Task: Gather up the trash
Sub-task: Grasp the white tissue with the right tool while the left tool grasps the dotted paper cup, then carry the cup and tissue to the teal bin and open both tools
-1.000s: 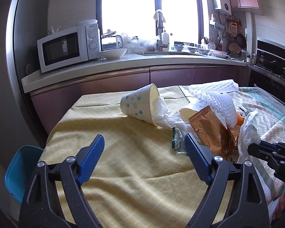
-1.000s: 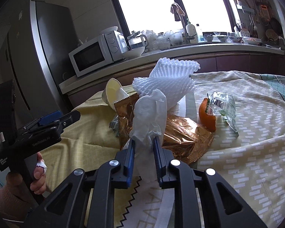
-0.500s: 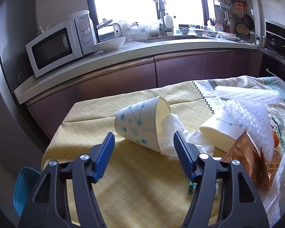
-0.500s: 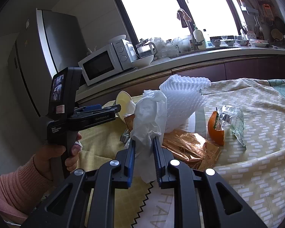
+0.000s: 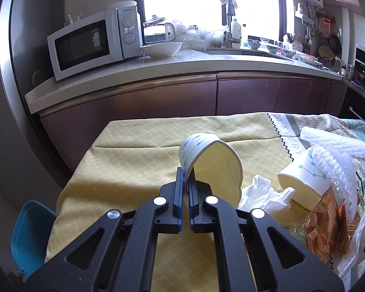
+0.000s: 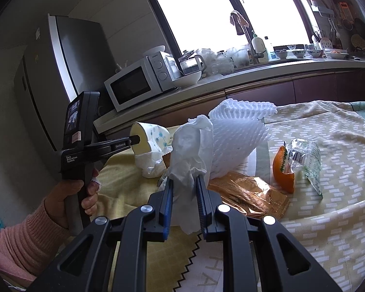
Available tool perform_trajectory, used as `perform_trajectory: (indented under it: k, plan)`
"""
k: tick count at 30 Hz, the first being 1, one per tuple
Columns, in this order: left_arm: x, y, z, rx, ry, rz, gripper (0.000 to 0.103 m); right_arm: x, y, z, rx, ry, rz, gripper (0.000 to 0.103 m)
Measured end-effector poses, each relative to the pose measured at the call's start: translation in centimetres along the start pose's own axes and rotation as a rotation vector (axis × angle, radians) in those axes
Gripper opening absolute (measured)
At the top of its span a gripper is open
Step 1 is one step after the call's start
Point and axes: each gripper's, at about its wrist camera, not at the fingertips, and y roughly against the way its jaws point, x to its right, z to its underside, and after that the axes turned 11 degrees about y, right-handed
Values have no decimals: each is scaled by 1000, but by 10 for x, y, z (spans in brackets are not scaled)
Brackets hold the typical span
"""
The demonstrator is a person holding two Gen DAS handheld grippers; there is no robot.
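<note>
Where the microwave (image 5: 95,41) reads "Galanz", the left gripper (image 5: 187,177), marked "Data Acquisition System", is clamped on the rim of a tipped paper cup (image 5: 211,165) on the yellow tablecloth (image 5: 133,165); the right gripper (image 6: 184,182) pinches a crumpled white tissue (image 6: 191,150) above the copper wrapper (image 6: 248,194)

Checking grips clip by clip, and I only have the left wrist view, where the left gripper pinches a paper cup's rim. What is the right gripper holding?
Observer: The right gripper is shut on a crumpled white tissue.
Operator: Any trash I can't see?
Observer: An orange peel lies on the tablecloth, against a clear green-printed wrapper.
Operator: Who holds the left gripper on the paper cup?
Observer: A hand in a pink sleeve grips its handle.
</note>
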Motion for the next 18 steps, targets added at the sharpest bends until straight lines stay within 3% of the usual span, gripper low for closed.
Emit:
perform_trajectory:
  k: [10,18]
  plan:
    - [-58,69,7,83,72,-10,4,-24,-7,-13,8,50,-45,18]
    - [-116,118,30,107,112,-65,4,-58,-25,-26,-4,103,-124,18]
